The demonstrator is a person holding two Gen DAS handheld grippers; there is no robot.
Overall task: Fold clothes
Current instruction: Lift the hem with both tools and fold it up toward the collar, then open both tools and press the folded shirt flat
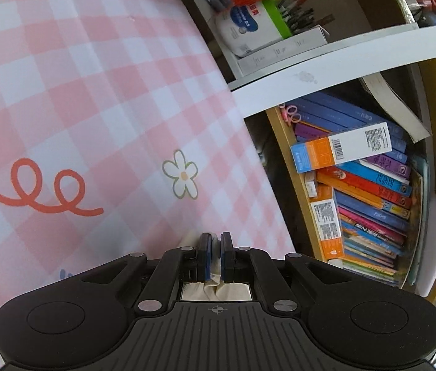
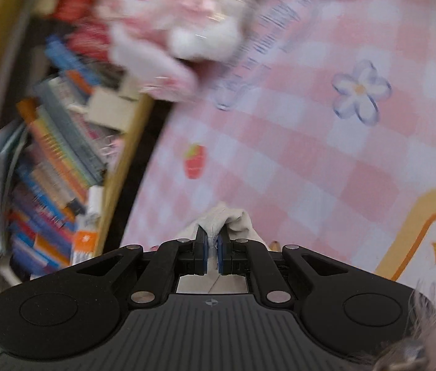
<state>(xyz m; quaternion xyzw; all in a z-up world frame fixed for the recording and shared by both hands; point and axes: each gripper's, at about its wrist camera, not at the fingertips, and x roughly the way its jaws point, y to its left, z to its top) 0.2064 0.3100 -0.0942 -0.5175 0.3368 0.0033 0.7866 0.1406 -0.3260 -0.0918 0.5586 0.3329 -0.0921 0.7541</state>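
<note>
1. My left hand-held gripper (image 1: 215,255) is clenched on a pinch of cream-white cloth (image 1: 214,289). I see the cloth squeezed between the two blue pads and bunched behind them, so this is a real grip on the garment and not an empty closing.

2. My right hand-held gripper (image 2: 212,252) is clenched in the same way. A fold of the same pale cloth (image 2: 227,216) rises above its fingertips and hangs over them.

3. I judge that I hold one garment by two points, one in each gripper. With such a hold an edge can be carried flat and laid over the rest to make a fold.

4. Most of the garment is hidden under the gripper bodies, so I cannot tell its kind or how far the folding is.

5. Under both grippers lies the table (image 1: 94,92) with its pink and white checked cover. It is bare in front of the left gripper, which gives room to lay the cloth down.

6. At the table edge stands a bookshelf (image 1: 369,191) full of coloured books. A white and pink plush toy (image 2: 187,24), blurred, and a printed sheet (image 2: 267,31) lie at the far end in the right view. I think the cloth must stay clear of them.
</note>
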